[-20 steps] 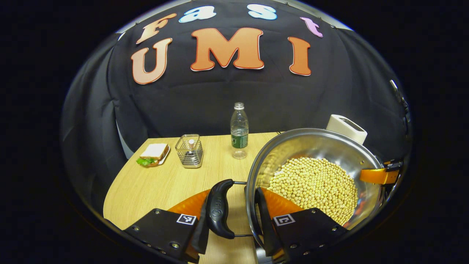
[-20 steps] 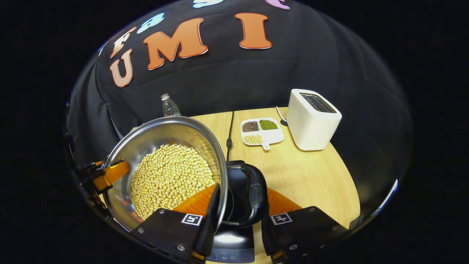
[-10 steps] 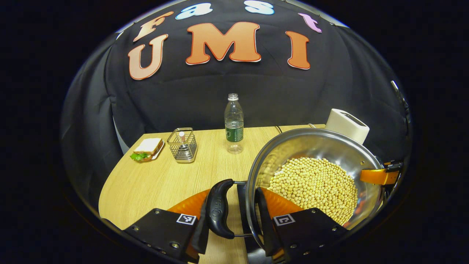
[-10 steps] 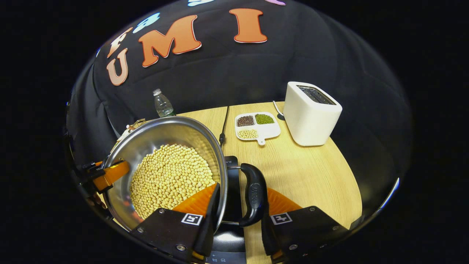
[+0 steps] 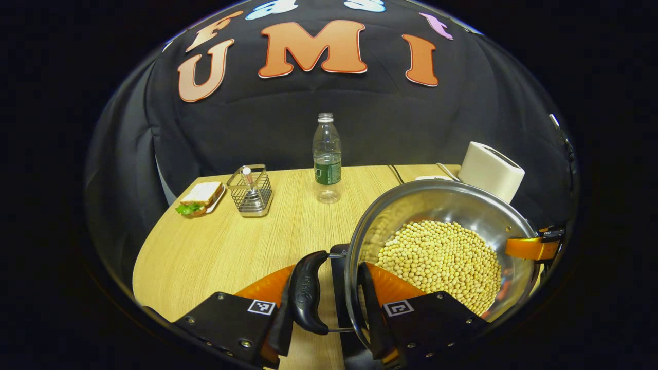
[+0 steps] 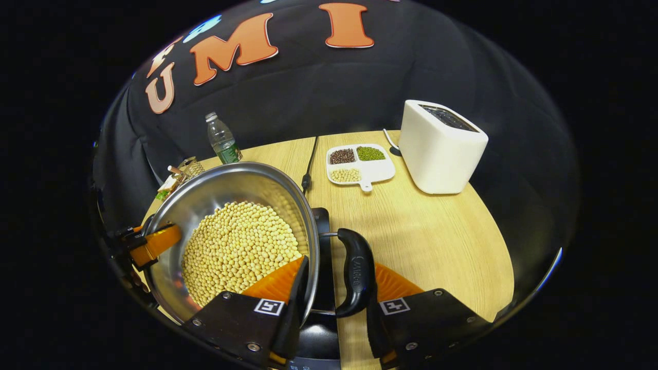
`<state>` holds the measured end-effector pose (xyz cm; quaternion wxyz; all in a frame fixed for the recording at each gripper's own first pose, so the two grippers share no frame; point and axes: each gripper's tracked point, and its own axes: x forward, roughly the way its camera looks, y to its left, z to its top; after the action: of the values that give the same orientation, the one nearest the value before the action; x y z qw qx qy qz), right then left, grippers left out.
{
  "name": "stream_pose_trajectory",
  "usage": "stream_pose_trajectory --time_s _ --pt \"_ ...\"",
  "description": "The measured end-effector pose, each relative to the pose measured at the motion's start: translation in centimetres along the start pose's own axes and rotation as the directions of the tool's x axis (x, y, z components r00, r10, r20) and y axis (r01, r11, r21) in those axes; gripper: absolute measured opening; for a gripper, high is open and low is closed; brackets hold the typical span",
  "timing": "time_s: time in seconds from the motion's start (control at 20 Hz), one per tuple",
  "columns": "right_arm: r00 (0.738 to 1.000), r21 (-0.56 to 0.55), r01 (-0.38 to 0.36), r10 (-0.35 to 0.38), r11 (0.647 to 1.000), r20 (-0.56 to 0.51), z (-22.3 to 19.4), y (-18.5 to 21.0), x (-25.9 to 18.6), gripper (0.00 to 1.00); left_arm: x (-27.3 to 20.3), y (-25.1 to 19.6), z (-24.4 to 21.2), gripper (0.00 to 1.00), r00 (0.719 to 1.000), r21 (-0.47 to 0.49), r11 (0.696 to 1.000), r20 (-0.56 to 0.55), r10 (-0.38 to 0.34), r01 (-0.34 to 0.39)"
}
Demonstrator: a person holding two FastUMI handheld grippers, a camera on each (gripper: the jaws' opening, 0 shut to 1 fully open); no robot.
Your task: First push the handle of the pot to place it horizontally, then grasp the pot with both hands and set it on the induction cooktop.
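A steel pot (image 5: 442, 203) full of pale soybeans (image 5: 437, 257) hangs between both grippers. My left gripper (image 5: 327, 280) is shut across the pot's black side handle (image 5: 307, 293) and rim, with one finger outside the handle and one inside the wall. My right gripper (image 6: 336, 288) grips the opposite handle (image 6: 354, 272) of the pot (image 6: 231, 180) the same way. Each view shows the other gripper's finger at the far rim. The black induction cooktop (image 5: 337, 267) lies under the pot; its near part (image 6: 321, 329) shows between my right fingers. Whether the pot touches it is hidden.
On the wooden table (image 6: 437, 241) stand a water bottle (image 5: 327, 159), a wire basket (image 5: 250, 190) and a sandwich on a plate (image 5: 200, 198) at the far left. A white toaster (image 6: 439, 146), a divided dish of beans (image 6: 360, 164) and a black cable (image 6: 308, 164) sit far right.
Both grippers have carried the pot along, still gripped. The far objects have slid upward in both views, and the cooktop now shows under the pot in the left gripper view.
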<state>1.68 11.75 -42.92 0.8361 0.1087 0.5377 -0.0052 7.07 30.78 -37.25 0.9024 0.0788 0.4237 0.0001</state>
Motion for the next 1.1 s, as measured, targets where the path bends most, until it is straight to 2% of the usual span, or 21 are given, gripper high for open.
stream_pose_trajectory --time_s 0.05,0.1,0.15,0.25,0.3,0.35,0.55,0.7,0.85,1.05,1.1 --pt "1.000 0.002 0.000 0.000 1.000 -0.002 -0.1 0.1 0.2 0.49 0.2 0.1 0.1 0.61 1.000 -0.002 1.000 -0.006 0.001 -0.001" --pt "1.000 0.000 0.000 0.000 1.000 -0.010 -0.3 -0.1 0.4 0.53 0.0 0.0 0.1 0.61 1.000 -0.004 1.000 -0.012 0.002 -0.002" --pt "1.000 0.001 -0.001 0.001 1.000 -0.014 -0.3 0.0 0.5 0.49 0.1 0.1 0.2 0.61 1.000 -0.005 1.000 -0.018 0.003 -0.003" --pt "1.000 -0.002 -0.001 0.001 1.000 -0.025 -0.5 0.1 0.9 0.53 0.1 0.2 0.4 0.61 1.000 -0.011 1.000 -0.031 0.004 -0.004" --pt "1.000 -0.006 0.003 -0.003 1.000 -0.013 0.0 0.1 1.1 0.49 0.0 0.2 0.4 0.61 1.000 -0.018 1.000 -0.029 -0.001 0.001" --pt "1.000 -0.004 0.004 -0.004 1.000 -0.014 -0.1 0.2 0.9 0.53 0.0 0.4 0.3 0.61 0.999 -0.021 1.000 -0.033 0.001 -0.001" --pt "1.000 0.003 -0.007 0.007 1.000 -0.015 -0.1 -0.3 0.7 0.54 0.0 0.3 -0.1 0.61 0.999 -0.024 1.000 -0.032 -0.008 0.007" --pt "1.000 -0.015 -0.024 0.024 1.000 -0.007 0.0 -0.3 0.7 0.59 -0.1 0.1 -0.3 0.61 1.000 -0.019 1.000 -0.021 -0.018 0.018" --pt "0.999 -0.069 -0.042 0.043 0.997 0.005 -0.1 0.1 0.3 0.69 -0.2 0.0 -0.5 0.70 1.000 0.036 0.999 -0.005 0.006 -0.006" --pt "0.992 -0.152 -0.015 0.034 0.988 0.120 2.6 0.2 -2.7 0.75 -1.7 1.5 2.6 0.77 0.996 0.031 0.999 0.082 0.034 -0.036" --pt "0.986 -0.163 -0.007 0.034 0.987 0.164 3.9 0.2 -4.2 0.82 -2.5 1.6 3.8 0.79 0.993 0.035 0.998 0.113 0.038 -0.042"
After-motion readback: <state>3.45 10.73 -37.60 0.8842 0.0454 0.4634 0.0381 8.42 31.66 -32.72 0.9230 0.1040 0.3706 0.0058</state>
